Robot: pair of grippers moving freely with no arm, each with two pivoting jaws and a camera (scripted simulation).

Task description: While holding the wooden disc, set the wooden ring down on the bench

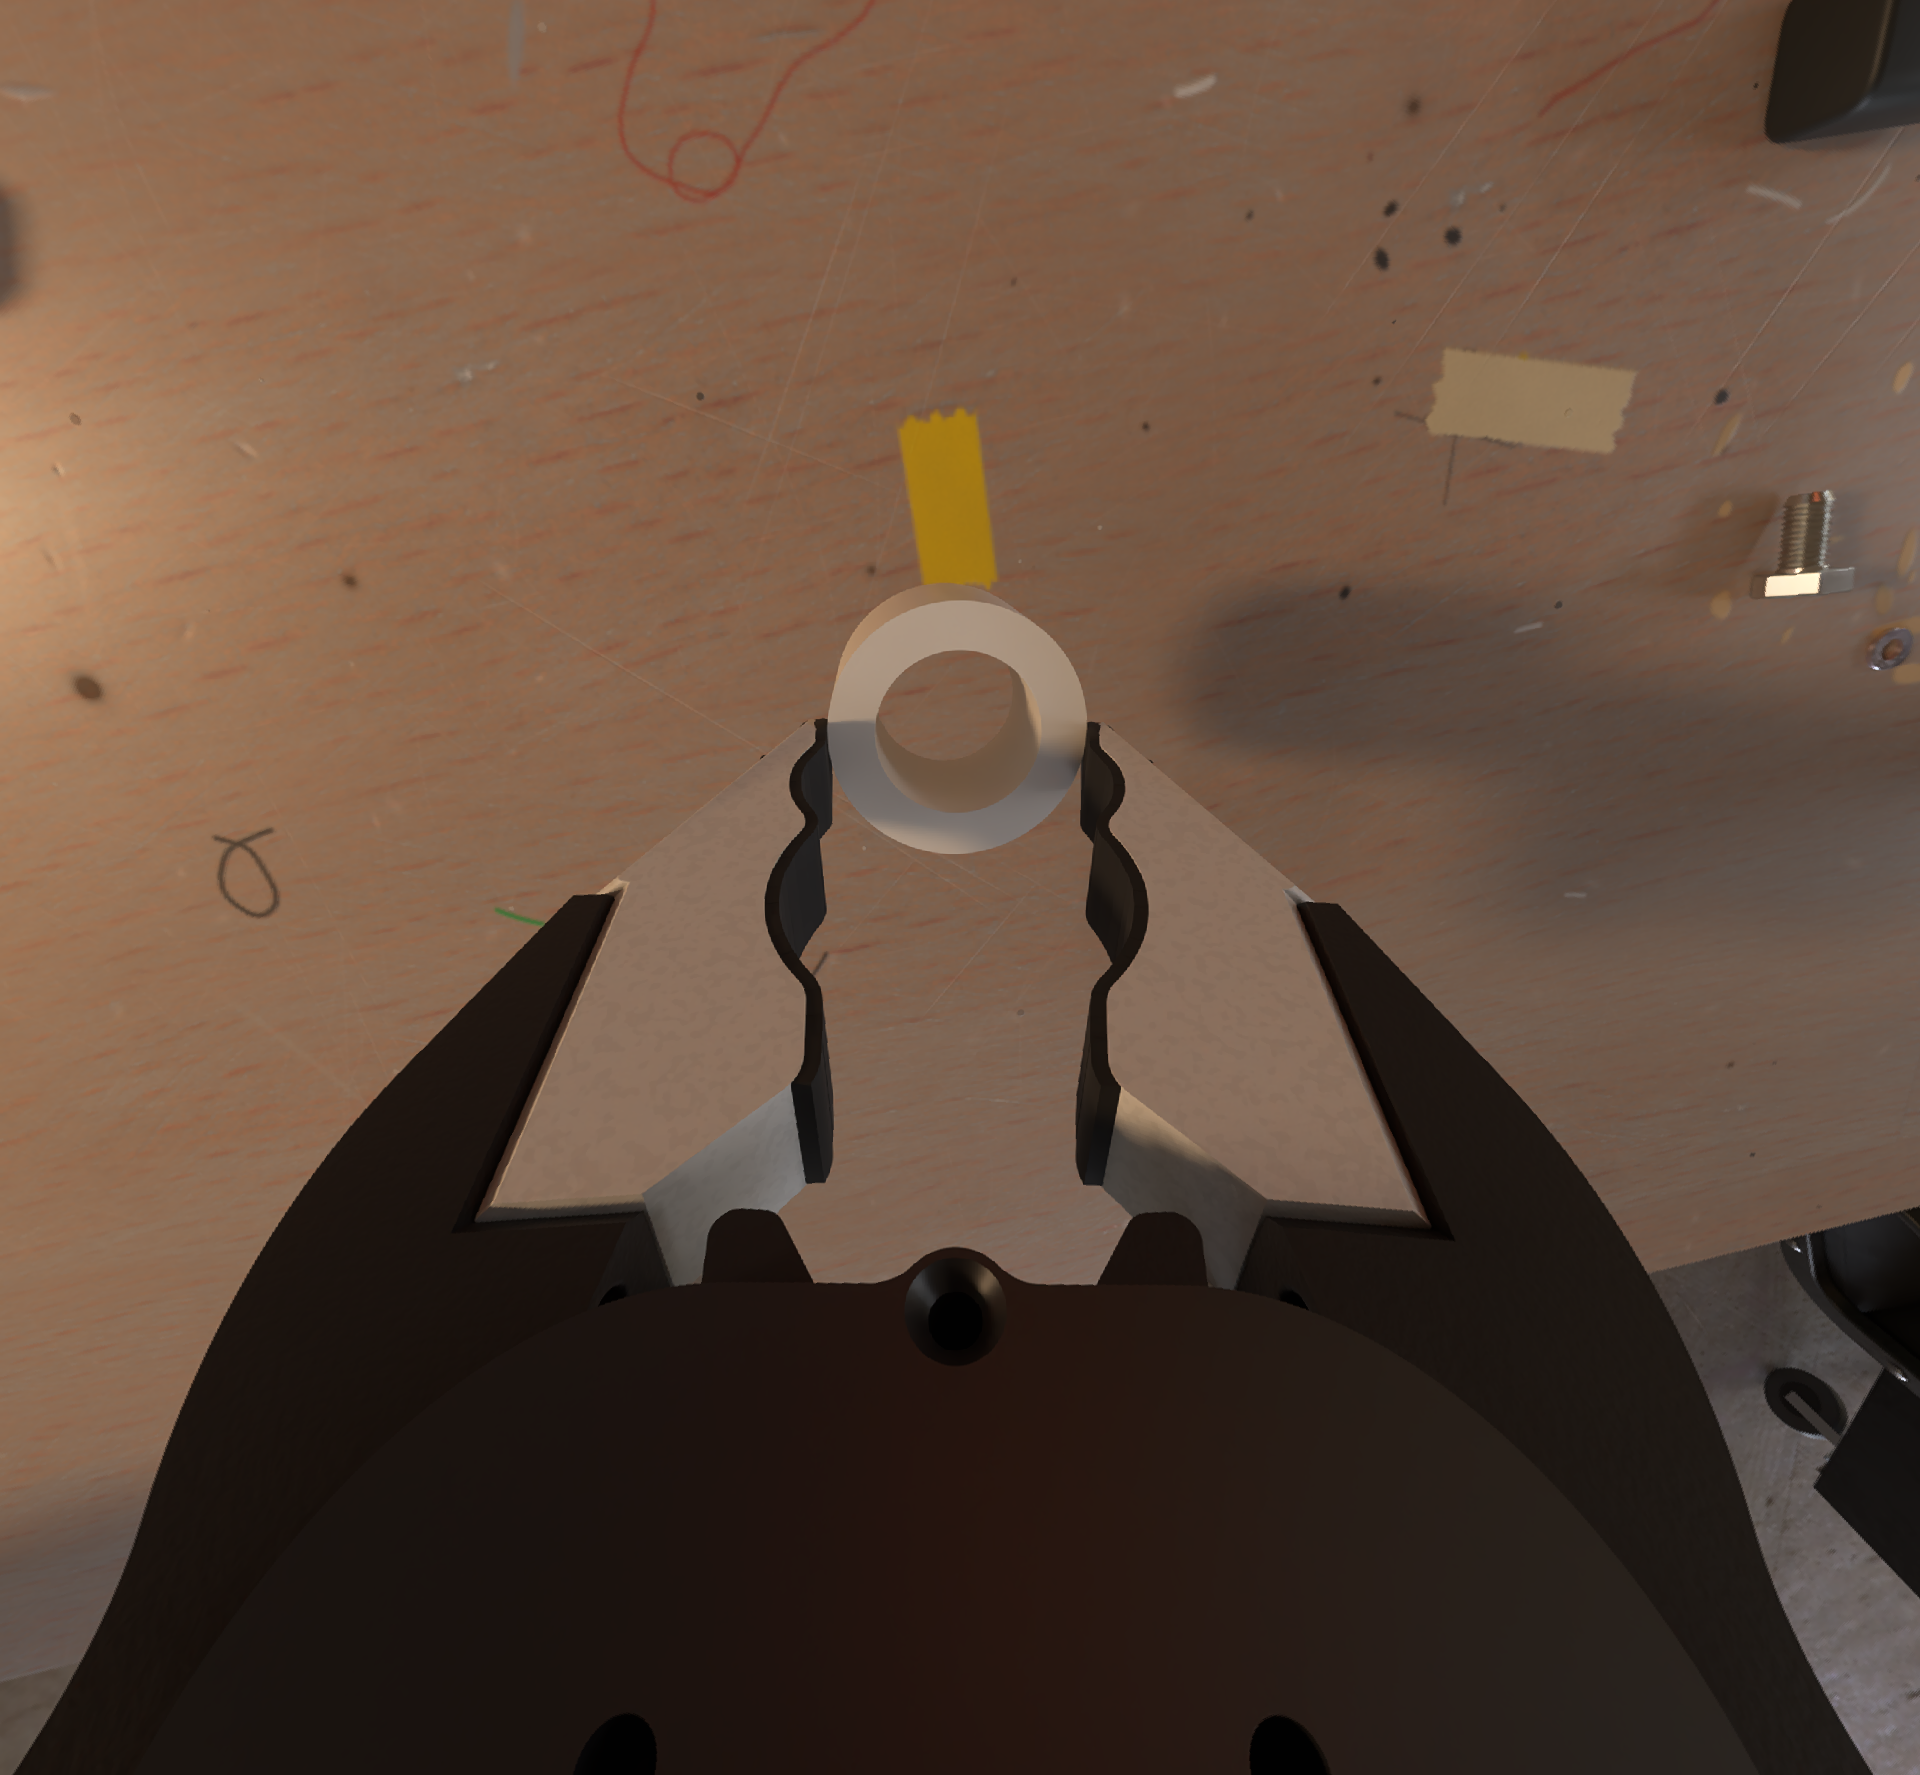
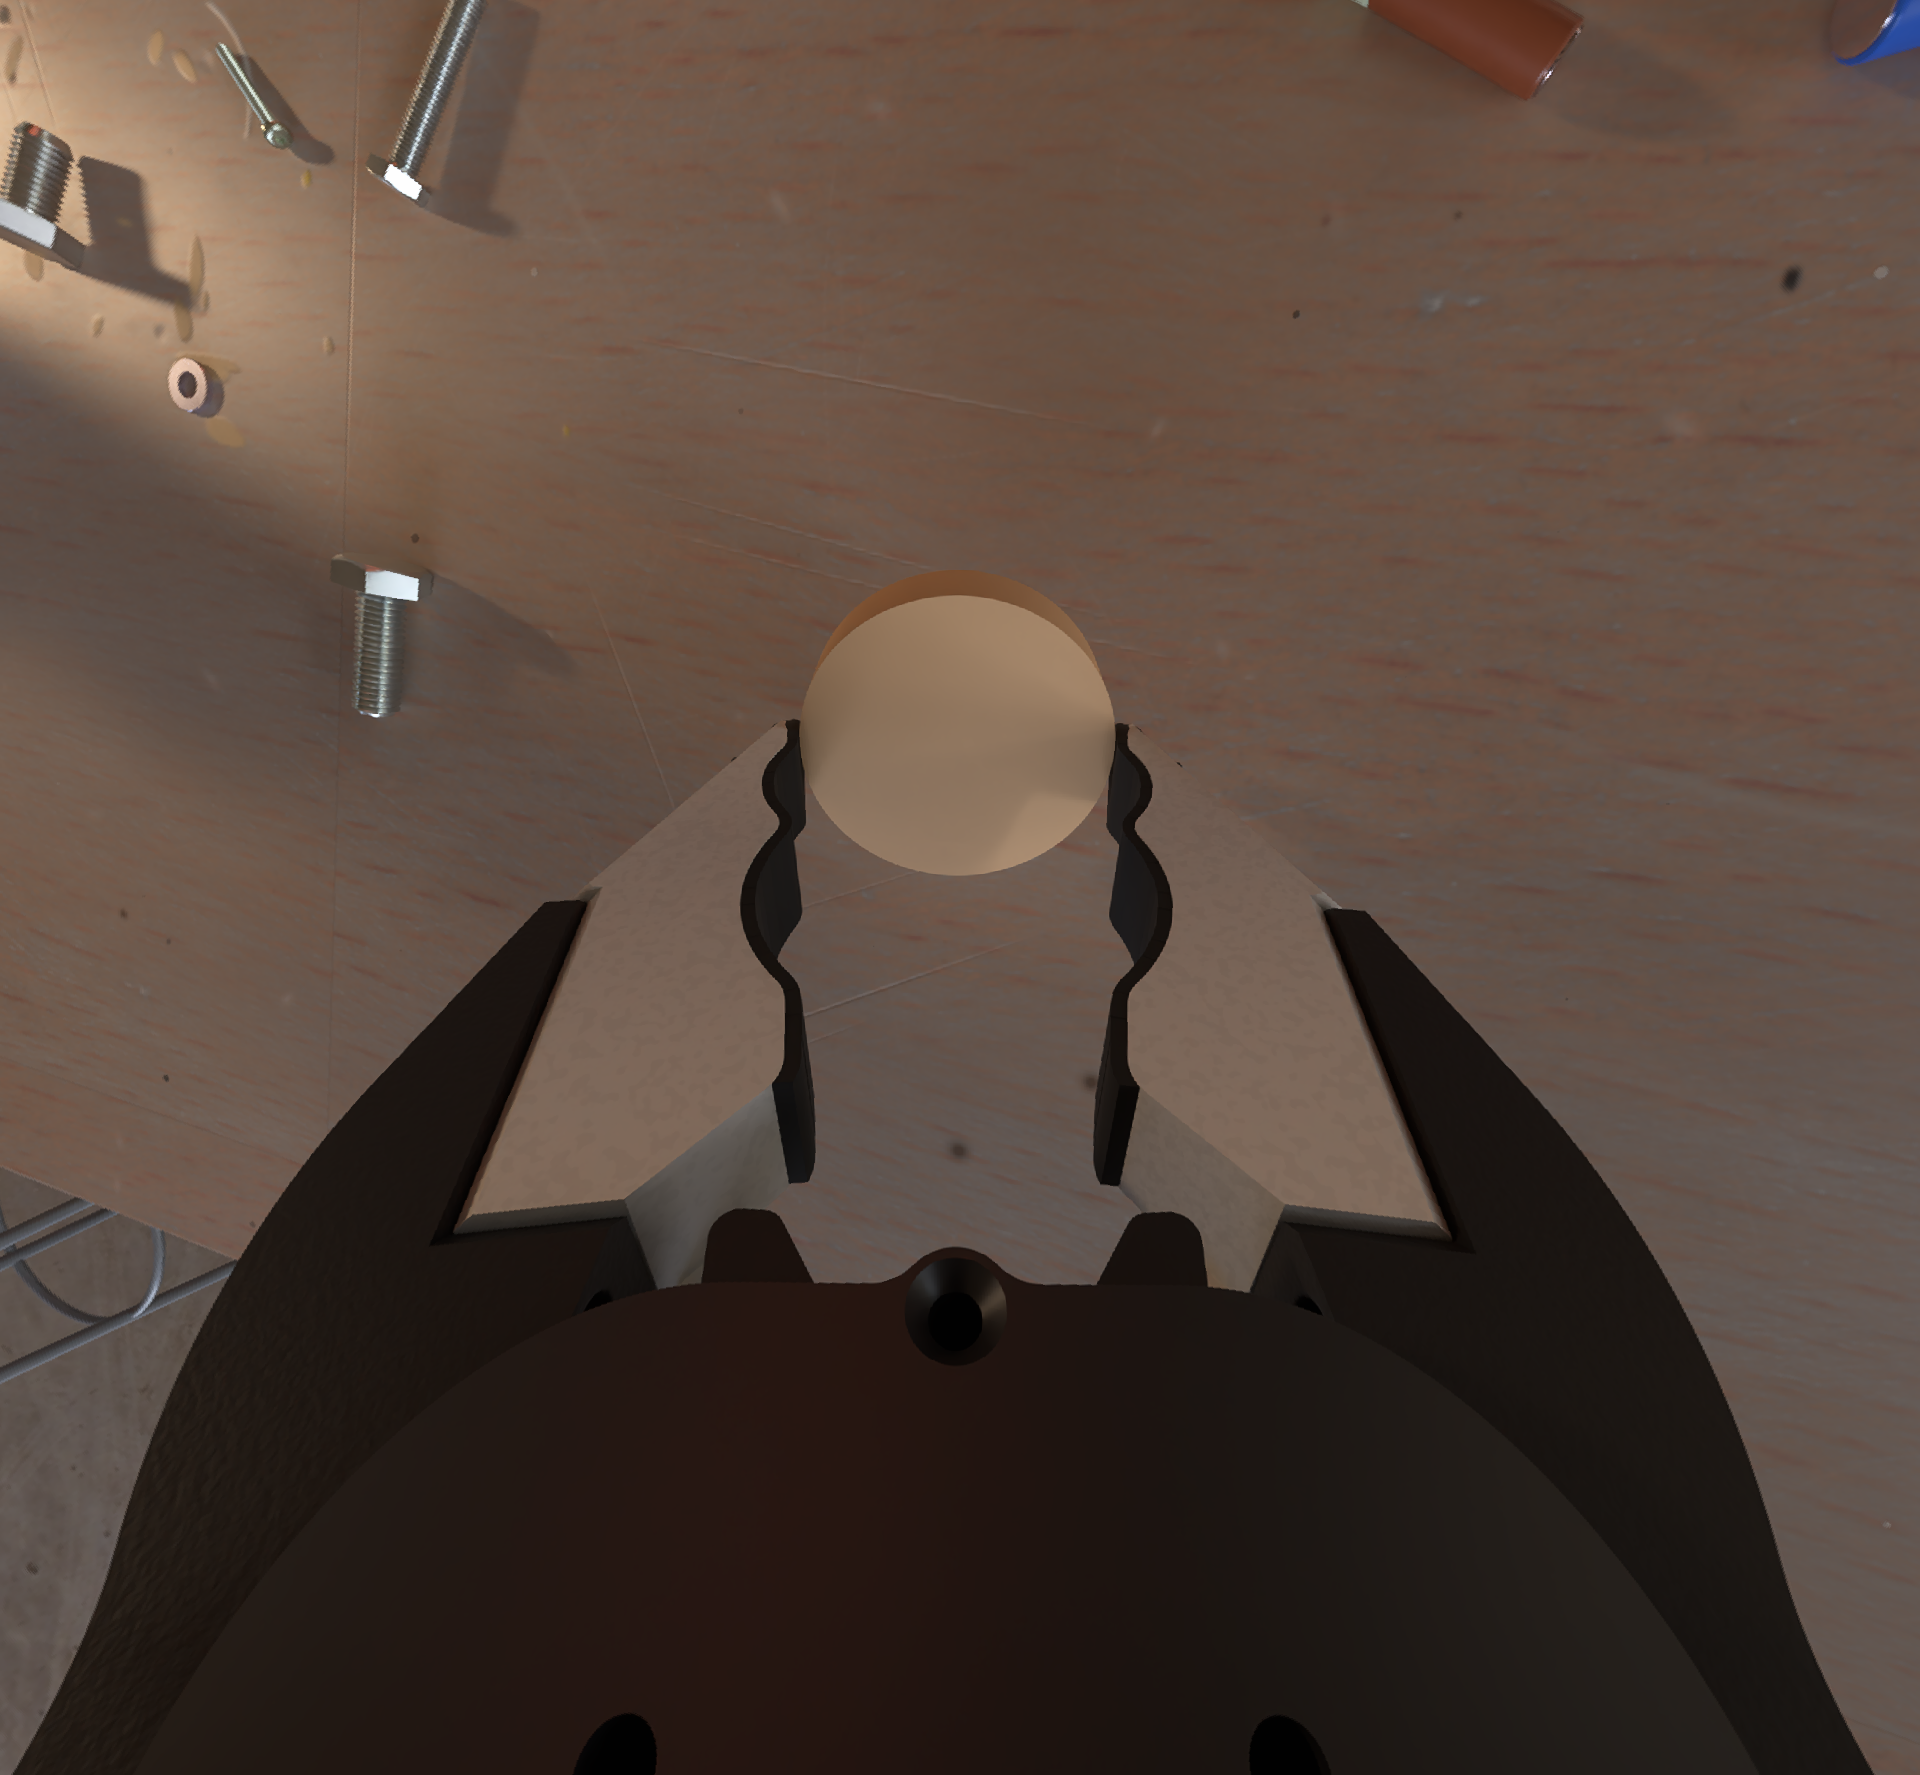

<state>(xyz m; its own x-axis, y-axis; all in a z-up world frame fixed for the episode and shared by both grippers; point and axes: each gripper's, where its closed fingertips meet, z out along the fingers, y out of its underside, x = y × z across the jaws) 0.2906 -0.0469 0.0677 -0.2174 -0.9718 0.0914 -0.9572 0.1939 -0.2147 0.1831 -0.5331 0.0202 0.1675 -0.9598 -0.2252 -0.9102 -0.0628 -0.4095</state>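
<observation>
The left gripper (image 1: 957, 757) clamps the pale wooden ring (image 1: 957, 719) between its fingertips, above the bench (image 1: 416, 478). A yellow tape strip (image 1: 947, 499) lies just beyond the ring; a bolt (image 1: 1801, 549) sits far right.

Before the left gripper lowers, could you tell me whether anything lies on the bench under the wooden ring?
Only a flat strip of yellow tape just beyond the wooden ring; the bench otherwise looks bare there.
</observation>
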